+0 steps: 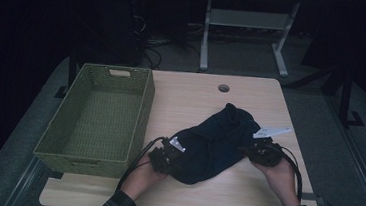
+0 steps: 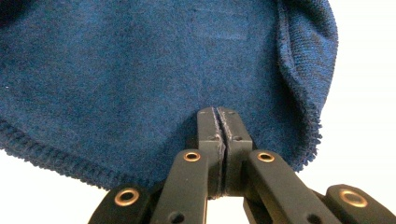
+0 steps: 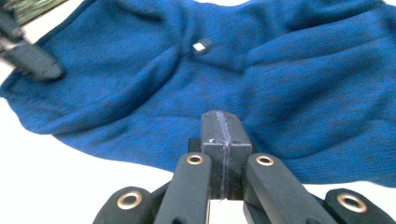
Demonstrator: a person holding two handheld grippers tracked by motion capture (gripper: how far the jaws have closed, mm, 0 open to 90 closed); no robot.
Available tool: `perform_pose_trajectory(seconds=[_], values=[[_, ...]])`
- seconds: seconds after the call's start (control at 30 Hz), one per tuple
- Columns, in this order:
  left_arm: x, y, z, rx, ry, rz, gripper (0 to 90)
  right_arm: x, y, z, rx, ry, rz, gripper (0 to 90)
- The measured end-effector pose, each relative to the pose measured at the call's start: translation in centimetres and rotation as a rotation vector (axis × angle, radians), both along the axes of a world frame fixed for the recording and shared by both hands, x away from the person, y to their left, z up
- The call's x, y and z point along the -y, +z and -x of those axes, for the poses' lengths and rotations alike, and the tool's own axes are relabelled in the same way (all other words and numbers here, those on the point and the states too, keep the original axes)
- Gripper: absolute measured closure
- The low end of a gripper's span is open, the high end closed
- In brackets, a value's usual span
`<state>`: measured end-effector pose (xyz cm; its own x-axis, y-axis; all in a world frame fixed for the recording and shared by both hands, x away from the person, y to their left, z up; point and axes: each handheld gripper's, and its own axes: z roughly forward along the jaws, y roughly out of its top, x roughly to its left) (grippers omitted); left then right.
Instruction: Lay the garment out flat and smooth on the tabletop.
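Note:
A dark blue knitted garment [image 1: 218,141] lies bunched on the wooden table [image 1: 243,198], with a white tag [image 1: 271,132] at its right side. My left gripper [image 1: 170,162] is at the garment's lower left edge. In the left gripper view its jaws [image 2: 218,112] are pressed together on the knit [image 2: 140,70] beside the ribbed hem. My right gripper [image 1: 249,151] is at the garment's right edge. Its jaws [image 3: 221,115] are shut on the blue cloth [image 3: 303,93]. The left gripper's dark tip [image 3: 44,70] shows at the far left.
An empty green woven basket [image 1: 80,166] stands along the table's left side, close to the garment. A round cable hole [image 1: 223,88] sits near the table's far edge. Bare tabletop lies in front of both hands and behind the garment.

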<state>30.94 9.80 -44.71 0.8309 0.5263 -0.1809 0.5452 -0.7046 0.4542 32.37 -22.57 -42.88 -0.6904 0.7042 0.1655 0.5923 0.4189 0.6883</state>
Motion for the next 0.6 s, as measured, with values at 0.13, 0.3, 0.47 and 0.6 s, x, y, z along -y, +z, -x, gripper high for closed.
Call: perform_pose_trajectory(seconds=[0.13,0.3,0.47,0.6], values=[[0.0,0.0,0.0,0.001,0.004,0.001,88.4,-1.9,-0.8,1.3,-0.018,0.057,-0.003,89.6],[0.1,0.0,0.1,0.003,0.006,0.003,88.4,-3.4,-1.3,1.9,-0.03,0.092,-0.004,89.6],[0.0,0.0,0.0,0.002,0.003,0.003,88.4,-4.4,-2.2,2.2,-0.045,0.111,0.018,89.6],[0.0,0.0,0.0,0.001,0.004,0.004,88.4,-4.9,-2.4,2.2,-0.046,0.118,0.016,89.6]])
